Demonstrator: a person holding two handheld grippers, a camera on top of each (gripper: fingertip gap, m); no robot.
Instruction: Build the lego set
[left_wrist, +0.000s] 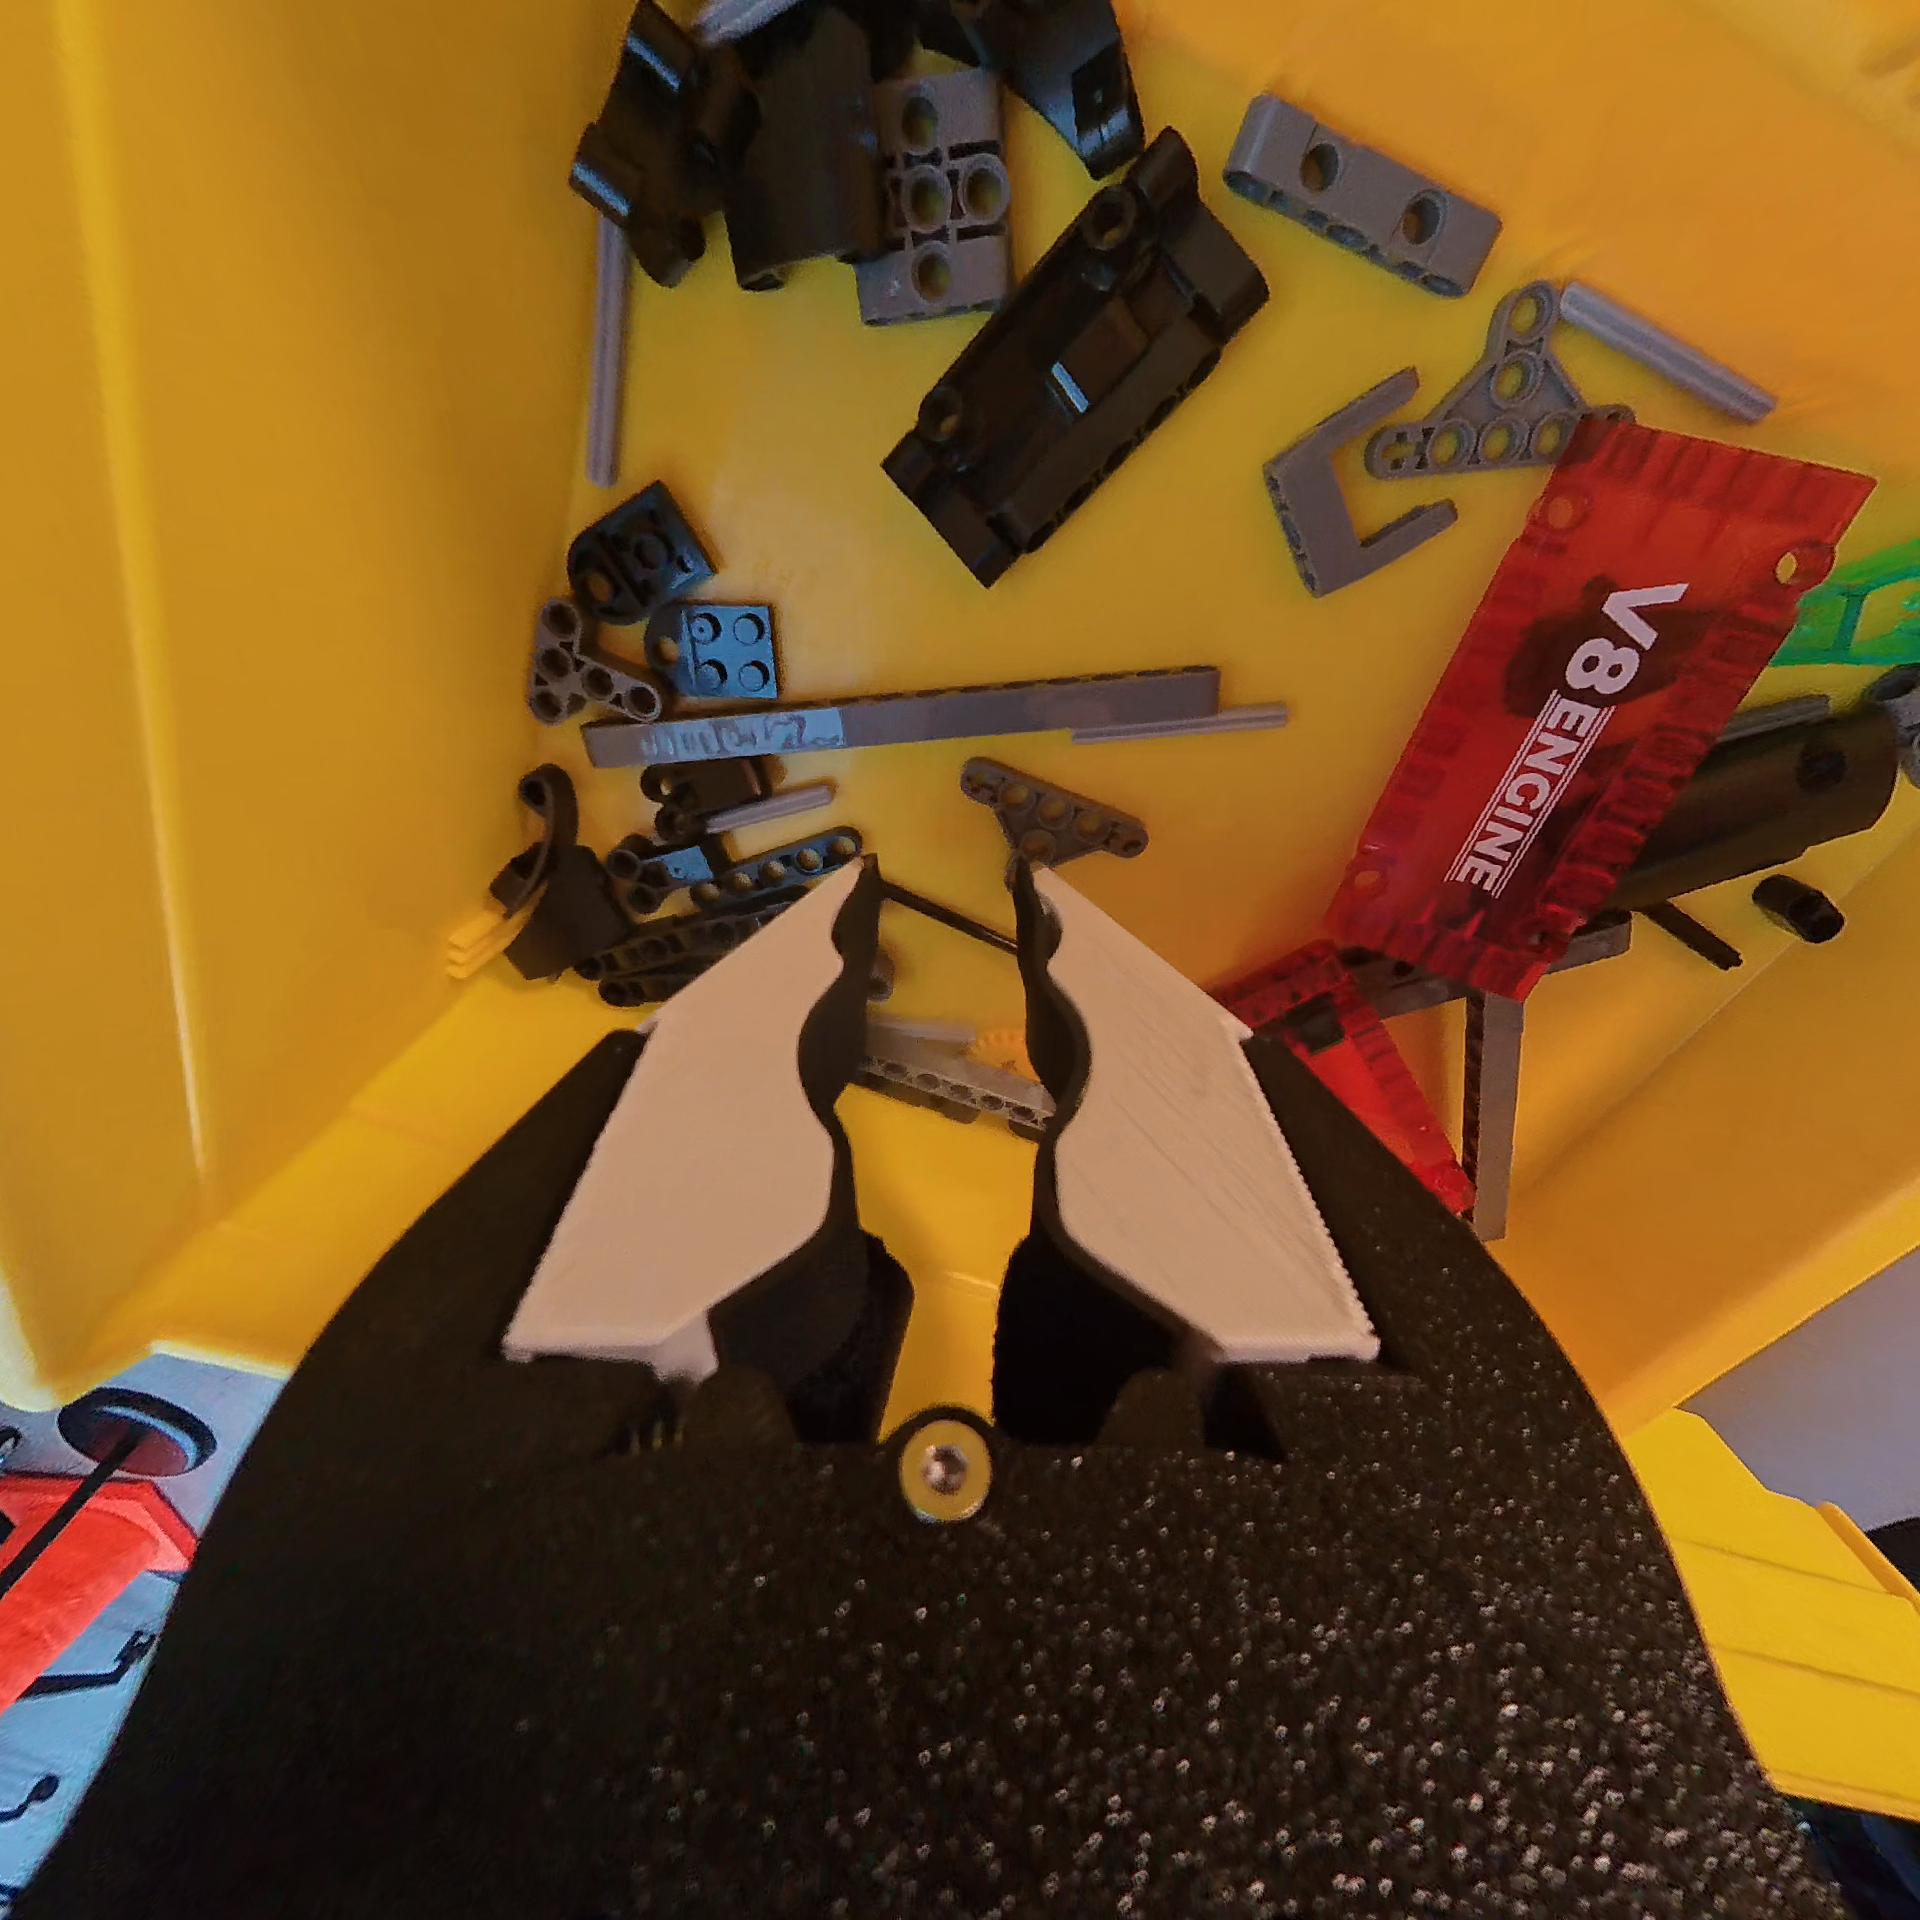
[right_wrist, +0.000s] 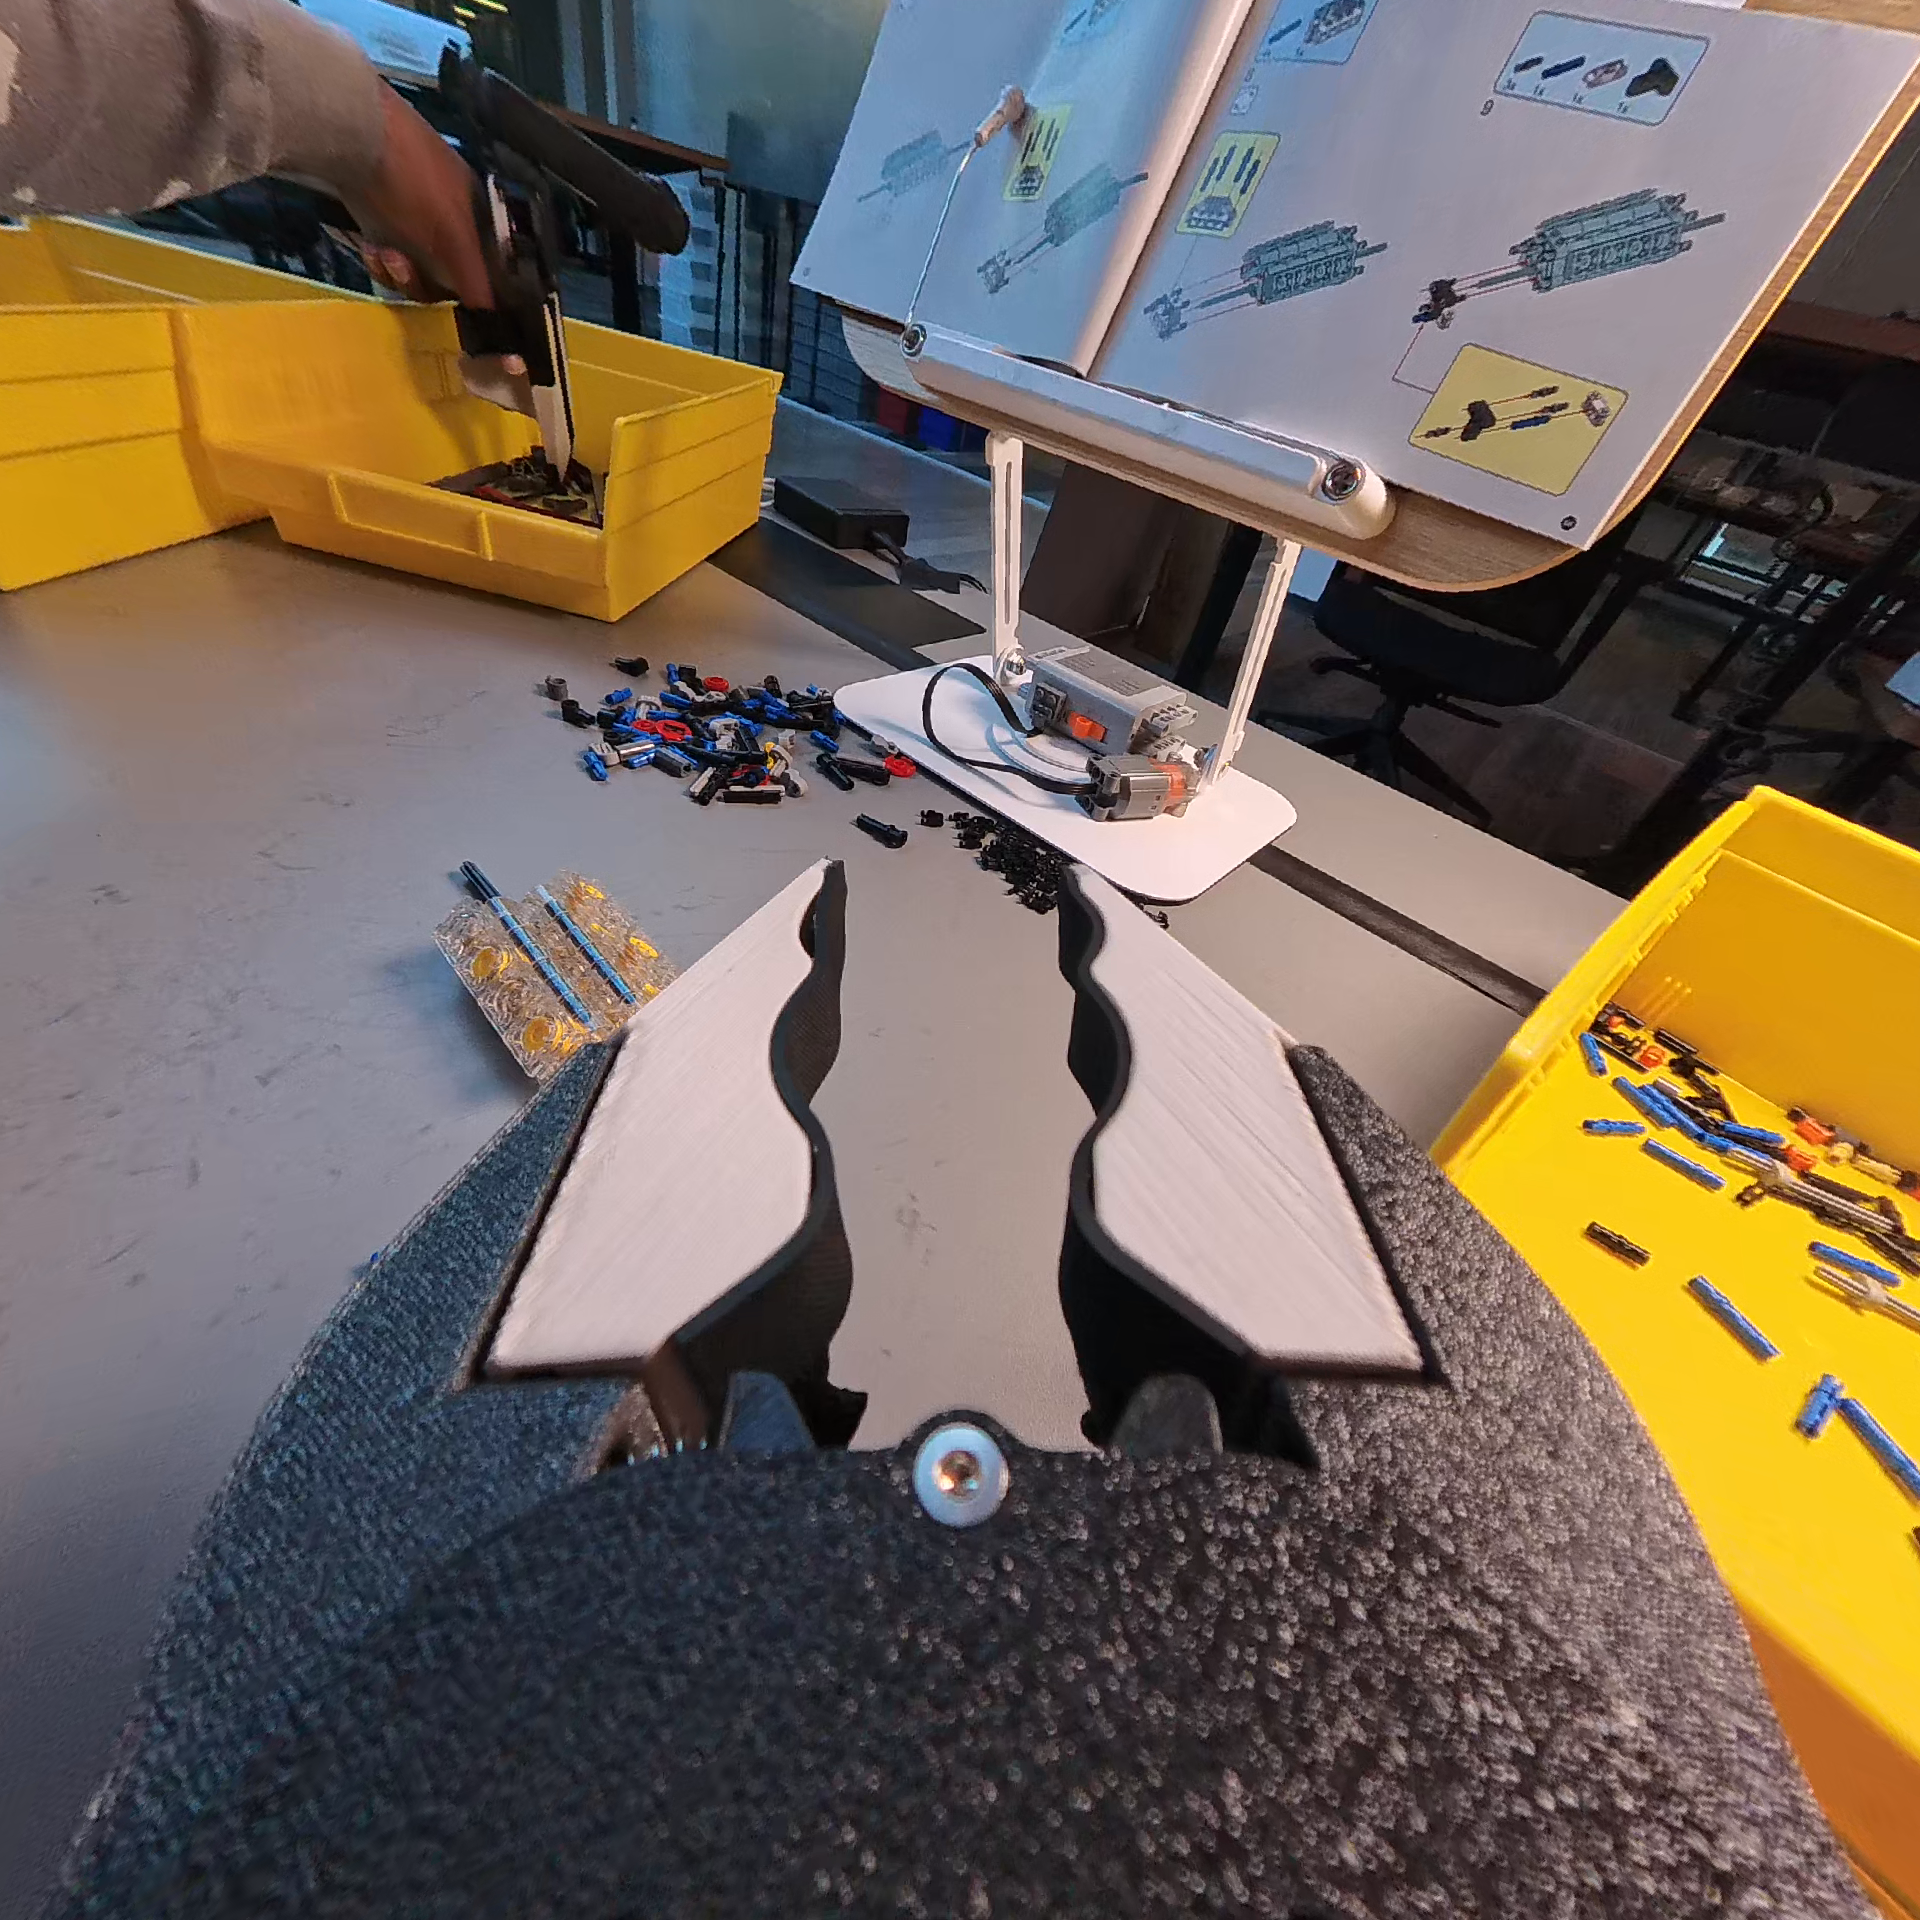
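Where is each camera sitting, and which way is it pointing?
Left wrist view: rides on the left tongs, looking down into a yellow bin of toy building parts; only its open fingers show.
Right wrist view: rides on the right tongs, looking across a grey table toward an instruction booklet; open, empty.
Shared: the same bin, with the left tongs inside.

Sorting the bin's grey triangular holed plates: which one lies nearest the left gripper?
The dark grey triangular plate just beyond the left gripper tips; the others lie farther off.
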